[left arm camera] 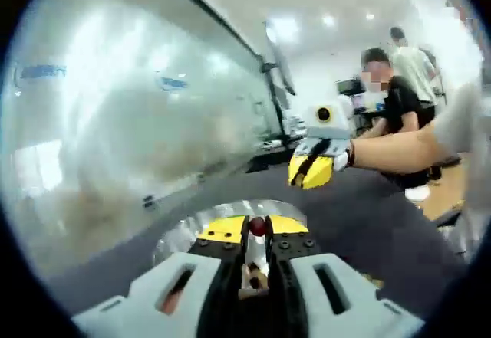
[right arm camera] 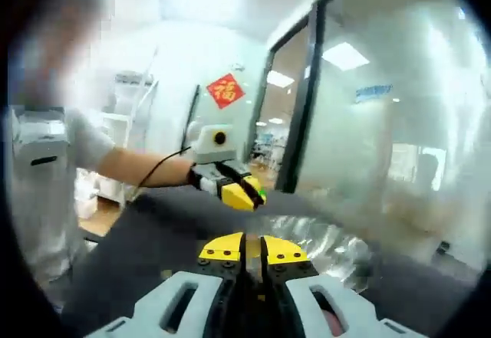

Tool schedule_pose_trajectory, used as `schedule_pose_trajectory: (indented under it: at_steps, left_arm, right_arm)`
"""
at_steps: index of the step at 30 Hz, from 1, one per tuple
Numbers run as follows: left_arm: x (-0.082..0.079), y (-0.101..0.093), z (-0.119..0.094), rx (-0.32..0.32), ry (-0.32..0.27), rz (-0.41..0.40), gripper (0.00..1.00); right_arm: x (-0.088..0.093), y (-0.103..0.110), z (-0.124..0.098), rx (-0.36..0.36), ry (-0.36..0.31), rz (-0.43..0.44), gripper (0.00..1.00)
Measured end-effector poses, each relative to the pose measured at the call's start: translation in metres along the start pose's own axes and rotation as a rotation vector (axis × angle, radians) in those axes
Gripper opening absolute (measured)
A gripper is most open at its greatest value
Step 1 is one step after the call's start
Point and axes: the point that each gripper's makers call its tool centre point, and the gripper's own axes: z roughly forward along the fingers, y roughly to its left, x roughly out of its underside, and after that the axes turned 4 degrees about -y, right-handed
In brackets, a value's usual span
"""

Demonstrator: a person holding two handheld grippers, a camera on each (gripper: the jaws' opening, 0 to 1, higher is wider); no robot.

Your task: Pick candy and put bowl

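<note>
A: The left tongs (left arm camera: 258,240) are pinched narrow on a small dark-red round candy (left arm camera: 258,226), held right over the shiny crinkled silver bowl (left arm camera: 180,234) on the dark table (left arm camera: 368,223), I'd say so it falls inside when let go.

B: And the right tongs (right arm camera: 253,250)?

A: Jaws nearly together, nothing between them that I can see, hovering by the bowl's (right arm camera: 322,242) rim. In the left gripper view they (left arm camera: 311,171) hang across the table, well apart.
</note>
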Motion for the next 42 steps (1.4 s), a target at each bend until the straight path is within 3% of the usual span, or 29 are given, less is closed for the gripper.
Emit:
schedule_pose_trajectory:
  at_steps: [3,9,10,11,12,13,14,15,16,18,24,26,29,30,32,34,36,37,38,39,40,42]
  left_arm:
    - [-0.007,0.011,0.011,-0.039,-0.029,0.049,0.04]
    - [0.004,0.017,0.011,-0.039,-0.012,0.058,0.04]
    - [0.005,0.017,0.011,-0.040,-0.013,0.044,0.04]
    - [0.006,0.016,0.010,-0.038,-0.015,0.040,0.06]
    - [0.007,0.013,0.010,-0.021,-0.025,0.023,0.19]
    - [0.009,0.011,0.010,-0.011,-0.019,0.020,0.33]
    - [0.010,0.008,0.010,0.008,-0.018,0.040,0.42]
    - [0.009,0.006,0.009,0.015,-0.021,0.030,0.42]
    - [0.009,0.005,0.009,0.017,-0.021,0.023,0.35]
    - [0.009,0.004,0.008,0.012,-0.014,0.037,0.25]
    - [0.000,-0.009,0.000,0.037,-0.033,0.039,0.27]
    - [-0.003,-0.029,-0.017,0.093,-0.062,0.087,0.27]
    - [0.020,-0.065,-0.062,0.167,-0.027,0.113,0.27]
    - [0.041,-0.074,-0.076,0.202,0.037,0.122,0.28]
    - [0.090,-0.073,-0.096,0.196,0.185,0.100,0.28]
    - [0.116,-0.068,-0.098,0.173,0.249,0.064,0.23]
    - [0.122,-0.069,-0.092,0.177,0.244,0.042,0.19]
    - [0.126,-0.072,-0.088,0.187,0.251,0.039,0.19]
    - [0.130,-0.075,-0.086,0.199,0.257,0.041,0.19]
    - [0.127,-0.075,-0.081,0.199,0.242,0.026,0.19]
    - [0.126,-0.074,-0.079,0.195,0.244,0.035,0.19]
    - [0.128,-0.071,-0.074,0.198,0.250,0.035,0.19]
  right_arm:
    - [-0.001,-0.006,0.013,-0.002,0.004,-0.038,0.04]
    - [-0.002,-0.021,0.019,0.036,-0.008,-0.042,0.05]
    - [-0.001,-0.022,0.020,0.034,-0.014,-0.036,0.06]
    - [-0.001,-0.022,0.021,0.031,-0.020,-0.030,0.14]
    - [0.001,-0.021,0.023,0.027,-0.019,-0.024,0.33]
    - [0.003,-0.019,0.023,0.019,-0.017,-0.025,0.40]
    - [0.004,-0.018,0.023,0.017,-0.013,-0.021,0.38]
    - [0.004,-0.019,0.022,0.021,-0.010,-0.020,0.31]
    - [0.004,-0.019,0.021,0.025,-0.008,-0.025,0.26]
    - [0.001,-0.016,0.022,0.004,-0.023,-0.004,0.24]
    - [-0.002,-0.004,0.010,-0.019,-0.033,-0.017,0.24]
    - [-0.001,0.006,-0.006,-0.040,-0.051,-0.011,0.24]
    - [0.023,0.030,-0.051,-0.084,-0.040,-0.009,0.24]
    - [0.041,0.038,-0.066,-0.109,0.001,0.011,0.24]
    - [0.085,0.052,-0.088,-0.148,0.126,0.049,0.24]
    - [0.118,0.064,-0.098,-0.177,0.194,0.085,0.23]
    - [0.133,0.066,-0.099,-0.165,0.213,0.100,0.22]
    - [0.141,0.065,-0.100,-0.166,0.293,0.025,0.21]
    - [0.123,0.071,-0.090,-0.191,0.217,0.017,0.21]
    - [0.118,0.076,-0.087,-0.215,0.192,0.064,0.21]
    - [0.117,0.080,-0.086,-0.243,0.195,0.098,0.21]
    - [0.129,0.078,-0.084,-0.256,0.259,0.035,0.21]
